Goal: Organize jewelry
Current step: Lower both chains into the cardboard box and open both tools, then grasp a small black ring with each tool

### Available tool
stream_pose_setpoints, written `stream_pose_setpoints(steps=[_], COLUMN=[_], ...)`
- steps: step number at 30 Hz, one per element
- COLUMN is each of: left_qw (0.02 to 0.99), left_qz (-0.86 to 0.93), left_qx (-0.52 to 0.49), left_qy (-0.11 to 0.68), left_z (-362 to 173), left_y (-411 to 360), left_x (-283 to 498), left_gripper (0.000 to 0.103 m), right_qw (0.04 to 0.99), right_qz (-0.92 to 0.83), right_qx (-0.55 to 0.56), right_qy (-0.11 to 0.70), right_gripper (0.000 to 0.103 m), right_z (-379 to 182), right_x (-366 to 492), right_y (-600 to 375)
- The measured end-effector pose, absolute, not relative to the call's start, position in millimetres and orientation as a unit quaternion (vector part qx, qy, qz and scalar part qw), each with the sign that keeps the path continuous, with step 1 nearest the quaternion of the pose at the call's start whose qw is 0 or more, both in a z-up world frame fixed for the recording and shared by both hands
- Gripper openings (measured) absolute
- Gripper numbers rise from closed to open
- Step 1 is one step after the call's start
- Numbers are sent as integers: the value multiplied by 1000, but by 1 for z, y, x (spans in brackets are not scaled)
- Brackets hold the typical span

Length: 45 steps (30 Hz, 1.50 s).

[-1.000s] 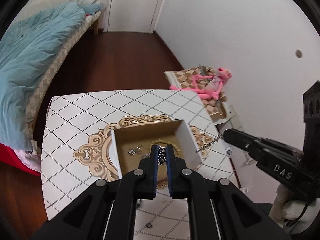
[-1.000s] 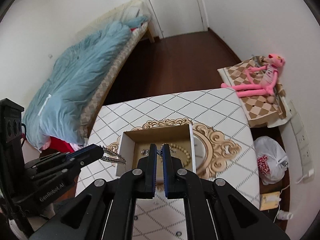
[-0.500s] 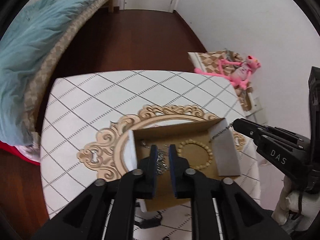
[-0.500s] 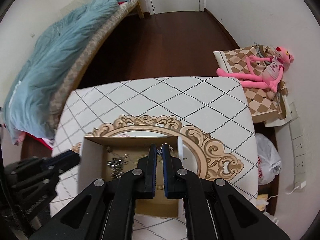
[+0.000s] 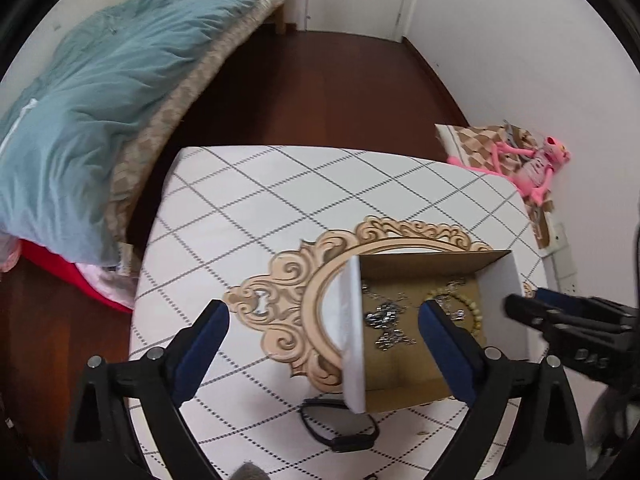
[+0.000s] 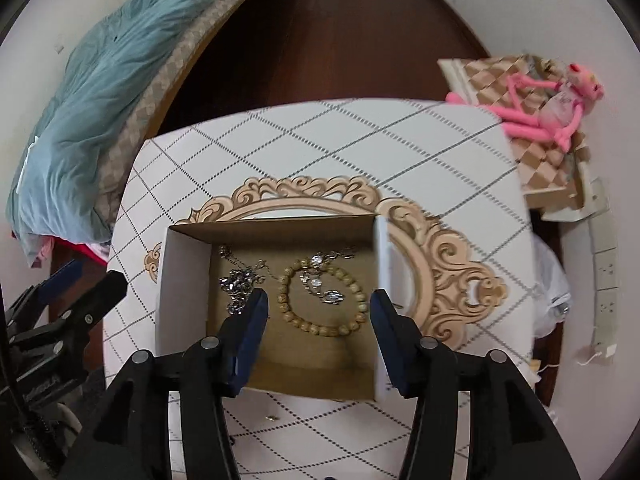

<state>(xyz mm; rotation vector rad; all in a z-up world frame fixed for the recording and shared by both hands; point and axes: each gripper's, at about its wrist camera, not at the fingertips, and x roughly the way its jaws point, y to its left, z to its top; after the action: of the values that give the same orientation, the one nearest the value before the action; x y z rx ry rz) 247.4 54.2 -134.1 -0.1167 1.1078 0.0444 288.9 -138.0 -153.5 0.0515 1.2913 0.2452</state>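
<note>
An open cardboard box (image 6: 184, 280) with white outer walls sits on the ornate mirror (image 6: 420, 256) on the table. Inside lie a beaded bracelet (image 6: 352, 320) and silver chains (image 6: 240, 280); the chains also show in the left wrist view (image 5: 386, 316). My right gripper (image 6: 318, 312) is open and empty above the box, over the bracelet. My left gripper (image 5: 322, 328) is wide open and empty, straddling the box's left wall (image 5: 354, 332). The right gripper's tips show in the left wrist view (image 5: 532, 312).
A black band (image 5: 344, 428) lies on the table in front of the box. A small gold piece (image 6: 271, 418) lies on the tablecloth (image 6: 320, 144). A bed with a blue duvet (image 5: 88, 92) is at the left; a pink plush toy (image 6: 548, 108) is at the right.
Both grippers were shut on chains and have opened. The chains now lie in the box. Both cameras have moved closer, and the left gripper has shifted to the left of the box.
</note>
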Motion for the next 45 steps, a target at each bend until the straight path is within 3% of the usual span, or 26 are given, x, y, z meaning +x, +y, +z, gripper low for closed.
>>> stream_pose_setpoints(steps=[1,4,9,20,45], left_qw=[853,856,851,855,895], left_qz=[31,48,50,51,37], left_qx=[-49,-35,-35,-24,-28], left_qy=[519,513,522,516,445], left_z=[-133,-134,-144,-134,-39], left_y=[55,55,51,36,15], left_x=[243,234,219,194,101], left_gripper=[103,103,103,103,103], right_qw=[796,807,818,830,898], right_qz=[109,91,55,36,21], right_qx=[18,2,-29,-29,-21], right_qy=[596,583,572,556,438], right_gripper=[61,92,99,100,100], right_z=[-150,-147,-155,-151,-33], right_x=[286,272,250,219,114], right_y=[-138,-141,-143,-149,-168])
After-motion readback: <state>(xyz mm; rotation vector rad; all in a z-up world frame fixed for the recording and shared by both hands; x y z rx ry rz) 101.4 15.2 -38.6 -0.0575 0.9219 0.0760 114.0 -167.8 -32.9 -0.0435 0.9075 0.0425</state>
